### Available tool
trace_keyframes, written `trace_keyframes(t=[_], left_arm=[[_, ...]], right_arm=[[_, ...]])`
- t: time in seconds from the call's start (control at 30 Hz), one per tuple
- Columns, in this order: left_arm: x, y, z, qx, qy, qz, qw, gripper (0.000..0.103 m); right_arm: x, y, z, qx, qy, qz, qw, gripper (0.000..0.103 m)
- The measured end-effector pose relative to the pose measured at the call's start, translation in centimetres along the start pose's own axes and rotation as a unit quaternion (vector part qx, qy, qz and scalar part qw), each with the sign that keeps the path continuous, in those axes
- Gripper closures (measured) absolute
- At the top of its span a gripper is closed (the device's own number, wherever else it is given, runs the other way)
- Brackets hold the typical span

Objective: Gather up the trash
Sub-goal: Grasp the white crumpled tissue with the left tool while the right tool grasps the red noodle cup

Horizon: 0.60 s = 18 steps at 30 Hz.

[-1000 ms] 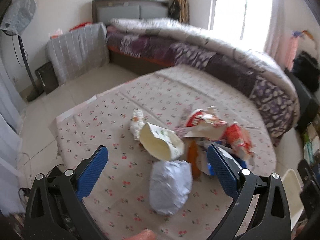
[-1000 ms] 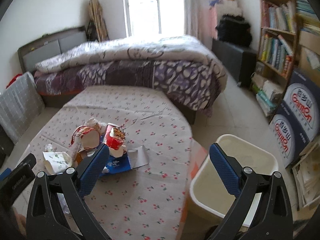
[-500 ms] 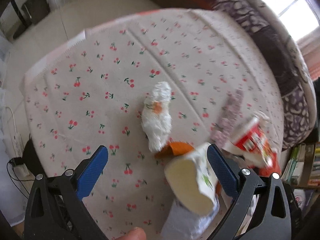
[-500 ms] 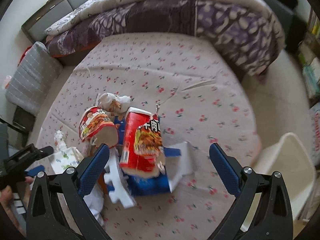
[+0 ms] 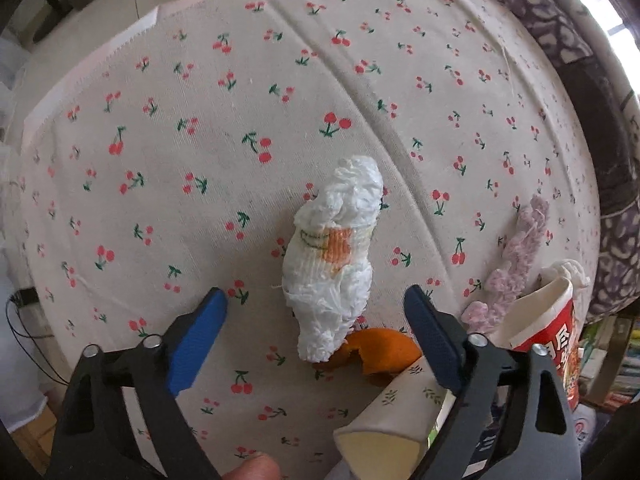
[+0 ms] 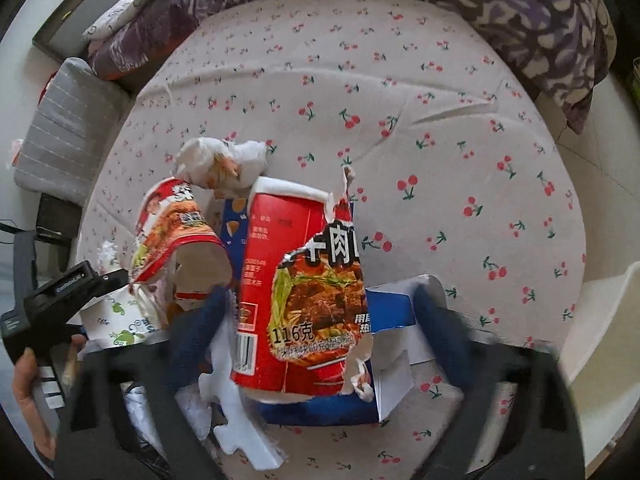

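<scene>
So both grippers are wide open right now and neither has hold of anything. The left gripper [image 5: 316,306] hangs right over the crumpled tissue wad [image 5: 336,256], which lies on the cherry-print tablecloth [image 5: 200,120]. The wad sits between the two blue fingers and reaches out past their tips, its near end just inside them. Its long axis runs pretty much along the way the gripper points, tilted a bit to the right at the far end, so the jaws would close across the narrow width. I'd say that's the easy grab. An orange peel [image 5: 380,354] touches the wad's near end on the right, with a paper cup [image 5: 396,416] just beside that, so a sloppy close might snag them.

The right gripper [image 6: 320,308] straddles the torn red noodle cup [image 6: 304,296], which lies on a blue carton [image 6: 320,412] with its length running away from the gripper. The white bin [image 6: 600,328] sits off the table edge, to the right of the noodle cup, so the right hand is nearer to it.
</scene>
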<state>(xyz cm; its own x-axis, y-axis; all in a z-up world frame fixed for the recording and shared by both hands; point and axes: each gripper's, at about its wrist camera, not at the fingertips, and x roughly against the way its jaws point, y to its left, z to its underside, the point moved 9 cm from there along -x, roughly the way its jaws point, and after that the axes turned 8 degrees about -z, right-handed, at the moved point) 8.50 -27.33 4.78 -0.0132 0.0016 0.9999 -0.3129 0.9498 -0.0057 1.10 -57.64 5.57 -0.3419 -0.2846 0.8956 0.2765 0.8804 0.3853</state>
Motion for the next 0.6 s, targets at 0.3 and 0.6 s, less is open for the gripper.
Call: trace_keyframes(t=[0.3,0.6], left_arm=[[0.7,0.0,-0.2,-0.008,-0.005,0.035,0.9994,0.069],[3.8,-0.4,-1.5,-0.007,-0.04,0.063,0.9972,0.07]], right_arm=[[1.6,0.7,-1.0,0.004,-0.051,-0.011,0.999,0.055],[5.0,1.9,-1.4,0.019,-0.094,-0.034,0.995,0.055]])
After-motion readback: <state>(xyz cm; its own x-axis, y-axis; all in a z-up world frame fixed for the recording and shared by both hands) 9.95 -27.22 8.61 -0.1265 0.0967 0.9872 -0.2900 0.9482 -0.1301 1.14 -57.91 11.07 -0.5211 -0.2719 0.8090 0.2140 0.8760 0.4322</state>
